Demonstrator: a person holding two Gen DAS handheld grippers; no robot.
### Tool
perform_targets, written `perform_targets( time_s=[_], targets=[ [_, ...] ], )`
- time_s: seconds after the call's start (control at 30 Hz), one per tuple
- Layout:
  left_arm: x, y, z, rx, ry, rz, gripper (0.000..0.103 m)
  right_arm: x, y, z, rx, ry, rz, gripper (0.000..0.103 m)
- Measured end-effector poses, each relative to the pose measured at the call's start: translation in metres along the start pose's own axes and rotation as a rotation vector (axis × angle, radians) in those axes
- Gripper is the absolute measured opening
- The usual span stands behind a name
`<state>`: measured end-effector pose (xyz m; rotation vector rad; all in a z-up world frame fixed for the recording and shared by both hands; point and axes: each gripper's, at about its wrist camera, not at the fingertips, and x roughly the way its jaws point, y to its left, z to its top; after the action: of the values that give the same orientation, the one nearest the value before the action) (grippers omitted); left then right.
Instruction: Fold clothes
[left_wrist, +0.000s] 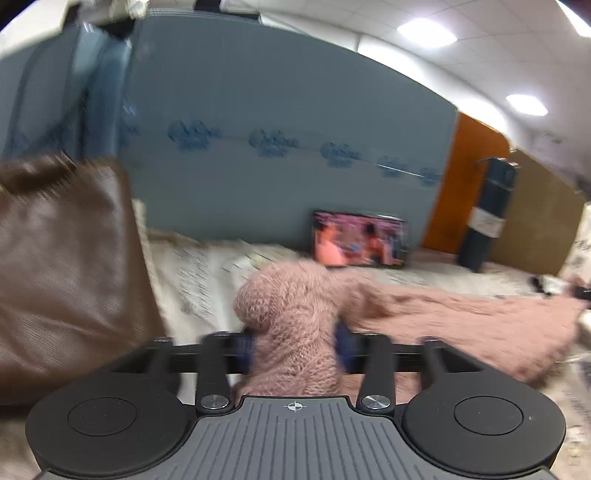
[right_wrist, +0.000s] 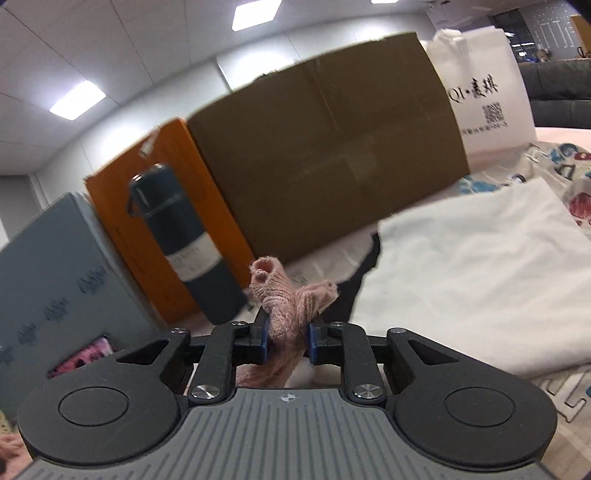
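A fuzzy pink knit garment (left_wrist: 461, 317) stretches across the printed table cover to the right in the left wrist view. My left gripper (left_wrist: 293, 350) is shut on a bunched part of it, which bulges up between the blue pads. My right gripper (right_wrist: 288, 336) is shut on another narrow knit end of the pink garment (right_wrist: 284, 299), which sticks up between its pads. Both grippers hold the cloth above the table.
A brown leather bag (left_wrist: 62, 266) stands at left, with a blue partition (left_wrist: 280, 147) and a playing tablet (left_wrist: 360, 239) behind. A dark flask (right_wrist: 184, 236), orange board, cardboard box (right_wrist: 325, 147), white tote (right_wrist: 484, 88) and folded white cloth (right_wrist: 476, 277) are at right.
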<state>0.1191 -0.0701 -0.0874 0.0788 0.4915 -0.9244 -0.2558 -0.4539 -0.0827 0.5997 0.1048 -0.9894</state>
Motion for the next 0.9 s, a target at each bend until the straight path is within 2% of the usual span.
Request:
perform_targets(
  time_s=[0.03,0.1,0.2,0.23,0.3,0.37,0.4,0.47,0.5,0.53,0.63,0.73,0.8,0.83,0.87,0.9],
  targets=[
    [-0.002,-0.002,0.000,0.021,-0.021,0.051,0.071,-0.001,0.000,-0.001,-0.009,-0.011,-0.047,0.032],
    [-0.007,-0.004,0.002,0.066,-0.059,0.114,0.079,-0.001,-0.003,-0.001,-0.040,-0.052,-0.150,0.037],
    [-0.012,-0.006,0.012,0.136,-0.115,0.128,0.088,-0.008,-0.006,-0.002,-0.038,-0.108,-0.193,0.044],
    [-0.014,-0.007,0.016,0.160,-0.133,0.132,0.090,-0.013,-0.009,0.000,-0.019,-0.115,-0.155,0.048],
    [-0.013,-0.012,0.022,0.237,-0.154,0.070,0.092,-0.020,-0.008,0.002,0.009,-0.107,-0.052,0.054],
    [-0.006,-0.017,0.028,0.312,-0.124,-0.036,0.093,-0.026,-0.008,0.004,0.037,-0.099,0.052,0.060],
    [0.001,-0.020,0.030,0.331,-0.086,-0.059,0.093,-0.028,-0.008,0.005,0.050,-0.088,0.105,0.062],
    [0.013,-0.025,0.032,0.352,-0.019,-0.099,0.093,-0.029,-0.005,0.004,0.066,-0.027,0.215,0.075],
    [0.018,-0.026,0.032,0.355,0.007,-0.119,0.093,-0.027,-0.003,0.003,0.062,0.009,0.253,0.078],
    [0.023,-0.028,0.032,0.359,0.033,-0.138,0.093,-0.023,-0.001,0.003,0.052,0.045,0.269,0.080],
    [0.035,-0.028,0.026,0.349,0.109,-0.223,0.092,-0.013,0.001,0.000,0.034,0.129,0.224,0.082],
    [0.042,-0.023,0.014,0.326,0.148,-0.323,0.091,-0.004,-0.001,-0.005,0.031,0.165,0.179,0.081],
    [0.043,-0.020,0.007,0.318,0.147,-0.343,0.069,-0.005,0.001,-0.006,0.017,0.156,0.180,0.081],
    [0.041,-0.019,0.005,0.320,0.141,-0.343,0.044,-0.006,0.001,-0.006,0.005,0.147,0.182,0.082],
    [0.036,-0.018,0.003,0.327,0.120,-0.341,0.030,-0.007,0.002,-0.006,-0.007,0.140,0.184,0.082],
    [0.031,-0.018,0.002,0.334,0.099,-0.340,0.025,-0.007,0.004,-0.007,-0.021,0.137,0.184,0.083]
  ],
)
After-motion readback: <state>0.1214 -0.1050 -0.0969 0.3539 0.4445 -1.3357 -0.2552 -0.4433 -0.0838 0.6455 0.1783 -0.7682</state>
